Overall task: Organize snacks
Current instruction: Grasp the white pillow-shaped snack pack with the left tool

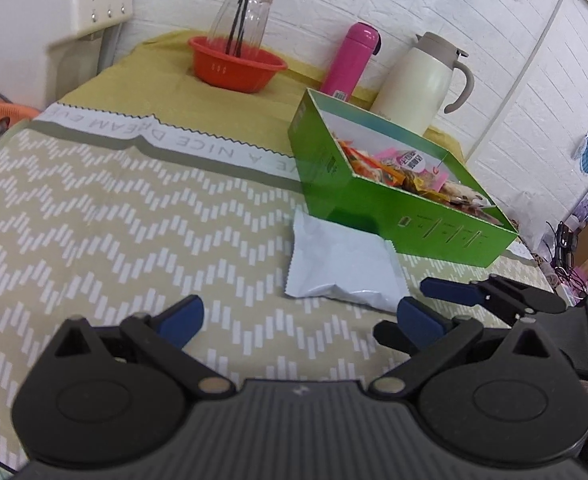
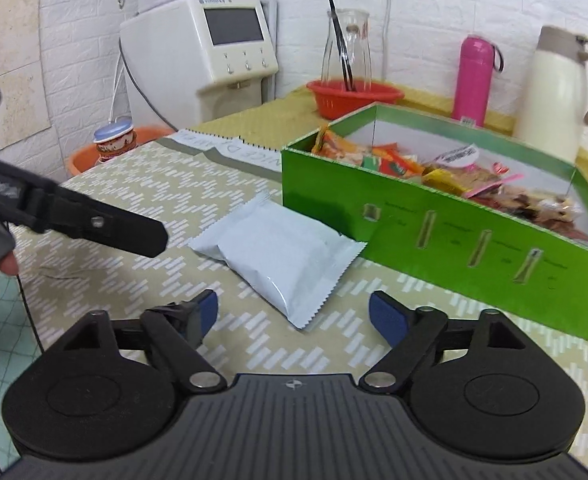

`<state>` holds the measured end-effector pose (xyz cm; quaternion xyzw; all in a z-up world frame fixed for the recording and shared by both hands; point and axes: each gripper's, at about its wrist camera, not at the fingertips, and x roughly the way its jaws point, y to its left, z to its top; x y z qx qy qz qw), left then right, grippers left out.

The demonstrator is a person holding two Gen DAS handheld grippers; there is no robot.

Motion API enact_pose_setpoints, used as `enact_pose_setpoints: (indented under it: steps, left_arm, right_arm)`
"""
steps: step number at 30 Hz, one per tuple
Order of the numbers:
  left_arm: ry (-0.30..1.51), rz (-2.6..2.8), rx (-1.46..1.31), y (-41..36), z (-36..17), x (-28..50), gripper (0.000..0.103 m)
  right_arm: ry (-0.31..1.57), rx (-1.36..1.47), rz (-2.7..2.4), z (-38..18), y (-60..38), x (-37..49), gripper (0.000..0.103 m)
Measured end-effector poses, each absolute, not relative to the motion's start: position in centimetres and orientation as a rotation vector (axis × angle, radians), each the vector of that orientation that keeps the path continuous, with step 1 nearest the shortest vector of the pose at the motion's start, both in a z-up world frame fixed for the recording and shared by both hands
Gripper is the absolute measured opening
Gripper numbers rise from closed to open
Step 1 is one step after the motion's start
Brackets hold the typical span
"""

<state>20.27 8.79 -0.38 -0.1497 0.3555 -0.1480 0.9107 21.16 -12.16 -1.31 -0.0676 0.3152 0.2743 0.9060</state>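
One white packet left outside the green box

The patterned tablecloth (image 2: 142, 200) carried a green box (image 2: 434, 224) full of mixed snacks (image 2: 466, 178) on the right; a white snack packet (image 2: 282, 256) lay flat just beside its near wall. The right gripper (image 2: 293, 316) and left gripper (image 1: 300, 320) hovered near it, jaws spread and empty.

packet (image 2: 282, 256) on tablecloth (image 2: 134, 192), touching near-left side of box (image 2: 434, 232) | snacks (image 2: 454, 176) in box | bowl (image 2: 354, 98), bottle (image 2: 474, 80), jug (image 2: 554, 96) behind box | carafe (image 2: 346, 56) in bowl
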Motion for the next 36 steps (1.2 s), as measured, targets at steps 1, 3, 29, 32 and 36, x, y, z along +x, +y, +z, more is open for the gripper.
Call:
enact_pose_setpoints:
  steps: [1, 3, 29, 32, 36]
  left_arm:
    - [0.730, -0.309, -0.305, 8.8, -0.3, 20.2, 0.103]
    - [0.721, -0.318, -0.294, 8.9, -0.1, 20.1, 0.103]
    - [0.770, -0.363, -0.394, 10.3, -0.9, 21.5, 0.103]
    - [0.781, -0.398, -0.361, 9.3, -1.1, 21.2, 0.103]
    - [0.812, -0.482, -0.301, 7.5, -1.4, 20.0, 0.101]
  right_arm:
    - [0.660, -0.134, 0.567, -1.5, -11.9, 21.1, 0.087]
    - [0.649, -0.160, 0.577, -1.5, -11.3, 20.1, 0.058]
    - [0.571, -0.356, 0.725, -1.4, -8.6, 20.4, 0.102]
    - [0.555, -0.406, 0.780, -1.2, -9.8, 17.5, 0.102]
    - [0.542, -0.414, 0.794, -1.1, -12.0, 14.2, 0.103]
